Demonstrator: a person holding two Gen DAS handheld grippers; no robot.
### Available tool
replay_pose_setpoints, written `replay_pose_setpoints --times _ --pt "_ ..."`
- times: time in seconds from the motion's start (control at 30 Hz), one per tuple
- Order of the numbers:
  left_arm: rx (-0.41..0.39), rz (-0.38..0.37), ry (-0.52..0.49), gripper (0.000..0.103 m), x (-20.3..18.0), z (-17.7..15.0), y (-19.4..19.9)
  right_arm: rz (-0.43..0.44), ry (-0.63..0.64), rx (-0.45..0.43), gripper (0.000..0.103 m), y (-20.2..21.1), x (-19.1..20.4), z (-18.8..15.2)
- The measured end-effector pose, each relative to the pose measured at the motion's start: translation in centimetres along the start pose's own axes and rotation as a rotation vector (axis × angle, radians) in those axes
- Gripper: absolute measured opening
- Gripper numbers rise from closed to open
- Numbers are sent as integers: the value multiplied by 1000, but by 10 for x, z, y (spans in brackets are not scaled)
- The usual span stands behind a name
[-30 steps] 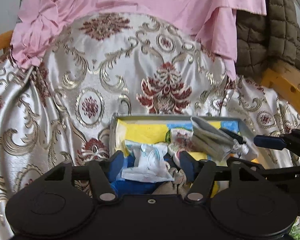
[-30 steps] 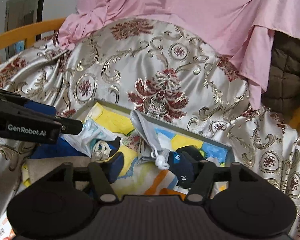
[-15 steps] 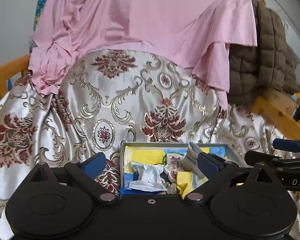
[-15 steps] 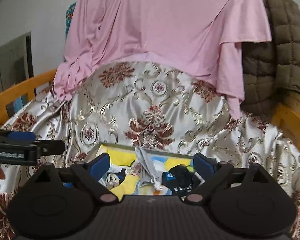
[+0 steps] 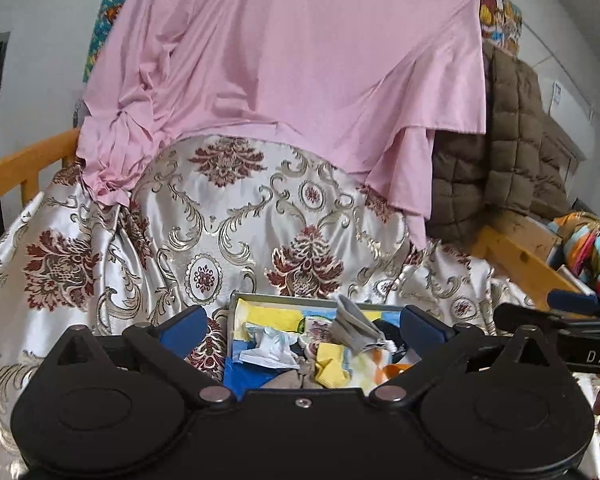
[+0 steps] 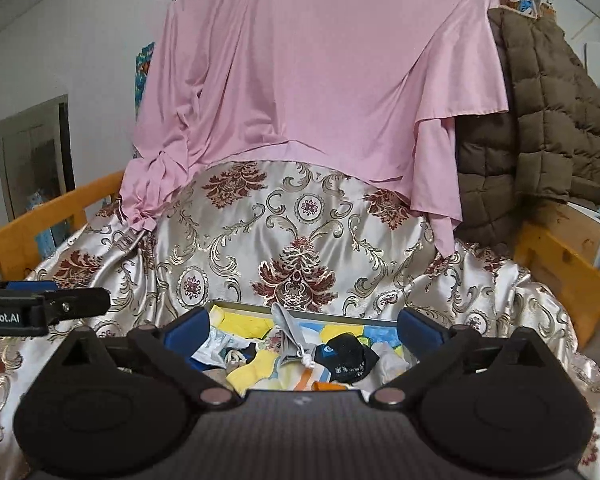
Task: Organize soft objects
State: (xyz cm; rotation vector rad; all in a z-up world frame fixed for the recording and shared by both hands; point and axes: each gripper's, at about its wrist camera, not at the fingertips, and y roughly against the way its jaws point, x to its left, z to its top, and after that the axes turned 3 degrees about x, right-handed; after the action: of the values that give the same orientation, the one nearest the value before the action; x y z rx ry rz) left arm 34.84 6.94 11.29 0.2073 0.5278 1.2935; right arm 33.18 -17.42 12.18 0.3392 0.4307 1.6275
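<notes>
Two grippers spread wide and empty, left gripper and right gripper, above a tray of soft items on brocade cloth, grey pouch between right fingers.

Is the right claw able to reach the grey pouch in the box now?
Probably yes. The right claw is open, the grey pouch lies on top in the box, nothing covers it.

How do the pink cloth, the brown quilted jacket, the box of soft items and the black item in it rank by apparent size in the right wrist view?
1. pink cloth
2. brown quilted jacket
3. box, partly hidden by the gripper
4. black item
</notes>
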Motion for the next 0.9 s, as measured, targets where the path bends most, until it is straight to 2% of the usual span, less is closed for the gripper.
replay_pose_setpoints --times 0.17,0.3,0.57,0.9 --pt "-26 16 60 102 -6 -19 27 -18 22 0 102 28 4 -14" --pt "-45 28 54 102 -14 -37 47 -10 -4 -7 102 51 3 -26" --pt "-31 42 37 102 -25 -71 82 -15 -27 -4 103 83 0 -50" --pt "-74 61 32 102 -31 -99 121 -9 -45 -16 103 116 4 -75"
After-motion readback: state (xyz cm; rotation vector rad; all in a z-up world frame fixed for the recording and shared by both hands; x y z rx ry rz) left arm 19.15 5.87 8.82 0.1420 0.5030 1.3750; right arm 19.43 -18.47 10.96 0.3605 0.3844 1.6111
